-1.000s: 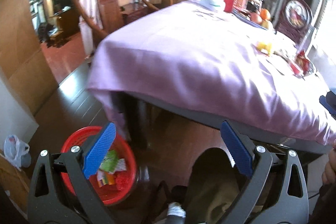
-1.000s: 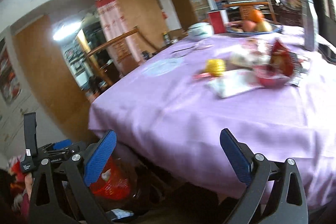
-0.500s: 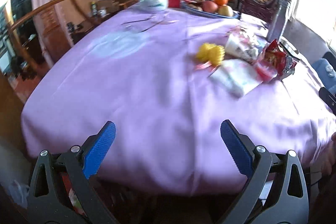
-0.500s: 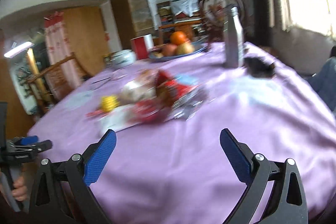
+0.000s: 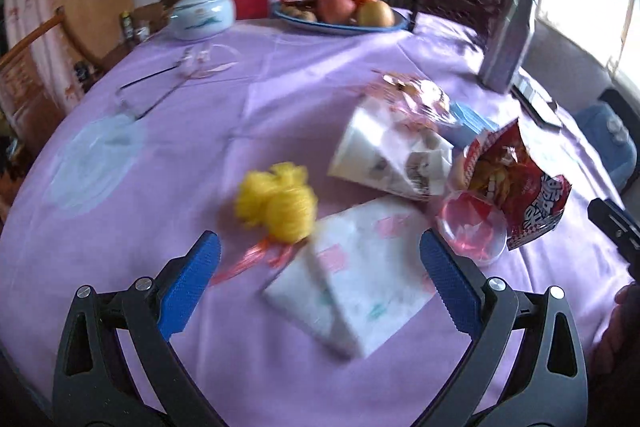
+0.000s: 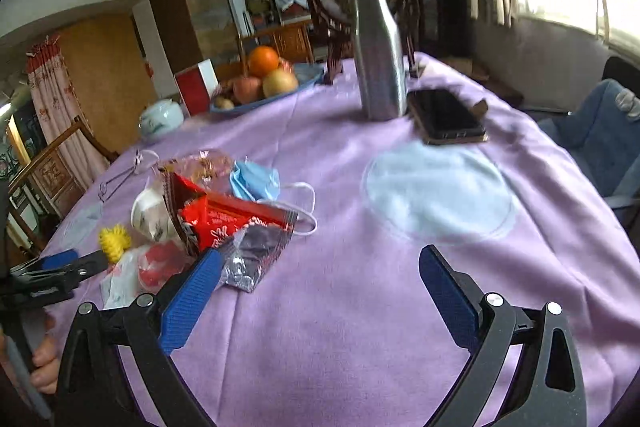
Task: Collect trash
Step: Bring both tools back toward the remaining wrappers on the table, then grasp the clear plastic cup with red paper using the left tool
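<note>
Both jaws wide and empty, left gripper [image 5: 320, 277] over the tissue pack [image 5: 356, 275], right gripper [image 6: 320, 283] just beside the red snack wrapper [image 6: 228, 217], yellow mesh ball [image 5: 280, 203], paper cup [image 5: 390, 157] and blue mask [image 6: 256, 181] close around that wrapper on the purple tablecloth [image 6: 360, 307].

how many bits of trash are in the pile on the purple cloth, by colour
red: 2 (snack bag, plastic cup)
yellow: 1 (mesh ball)
blue: 1 (face mask)
white: 2 (paper cup, tissue pack)
total: 6
</note>
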Demonstrator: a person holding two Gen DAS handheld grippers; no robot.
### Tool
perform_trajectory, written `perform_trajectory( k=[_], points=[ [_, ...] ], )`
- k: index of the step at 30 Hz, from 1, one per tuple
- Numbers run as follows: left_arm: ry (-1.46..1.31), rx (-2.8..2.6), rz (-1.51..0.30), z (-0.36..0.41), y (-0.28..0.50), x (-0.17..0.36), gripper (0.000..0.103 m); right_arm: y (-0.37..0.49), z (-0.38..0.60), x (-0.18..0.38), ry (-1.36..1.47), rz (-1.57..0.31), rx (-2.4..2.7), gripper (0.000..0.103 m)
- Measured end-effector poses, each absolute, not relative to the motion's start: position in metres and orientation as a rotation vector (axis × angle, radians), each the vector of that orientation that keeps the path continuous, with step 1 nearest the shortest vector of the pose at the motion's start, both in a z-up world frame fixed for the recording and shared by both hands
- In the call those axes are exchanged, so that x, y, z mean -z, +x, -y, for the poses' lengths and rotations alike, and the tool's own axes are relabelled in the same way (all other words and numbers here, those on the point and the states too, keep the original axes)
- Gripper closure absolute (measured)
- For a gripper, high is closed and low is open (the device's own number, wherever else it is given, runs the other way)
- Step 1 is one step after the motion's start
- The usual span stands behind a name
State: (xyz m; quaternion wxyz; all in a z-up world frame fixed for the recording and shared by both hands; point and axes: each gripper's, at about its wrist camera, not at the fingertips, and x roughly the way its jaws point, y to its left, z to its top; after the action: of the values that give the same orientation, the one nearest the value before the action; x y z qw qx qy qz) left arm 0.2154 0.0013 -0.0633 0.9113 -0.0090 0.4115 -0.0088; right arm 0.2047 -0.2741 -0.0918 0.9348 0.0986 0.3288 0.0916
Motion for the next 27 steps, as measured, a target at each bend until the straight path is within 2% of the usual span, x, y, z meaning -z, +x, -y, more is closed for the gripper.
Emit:
perform_trajectory(
  k=[13,17,21,27],
  points=[
    [0.17,0.193,-0.827,0.071,0.23,0.065,0.007,0.201,0.284,0.093,0.279,-0.66,-0.207,0.006],
    [0.244,0.127,-0.882,0.086,0.241,0.078,0.007,0.204,0.29,0.095,0.317,-0.668,-0.21,0.006],
    [0.171,0.021,-0.9,0.049,0.24,0.068,0.007,0.204,0.291,0.096,0.327,-0.671,-0.208,0.006],
    [0.116,-0.108,-0.868,-0.031,0.196,0.049,0.006,0.202,0.29,0.094,0.318,-0.657,-0.218,0.006]
  ],
)
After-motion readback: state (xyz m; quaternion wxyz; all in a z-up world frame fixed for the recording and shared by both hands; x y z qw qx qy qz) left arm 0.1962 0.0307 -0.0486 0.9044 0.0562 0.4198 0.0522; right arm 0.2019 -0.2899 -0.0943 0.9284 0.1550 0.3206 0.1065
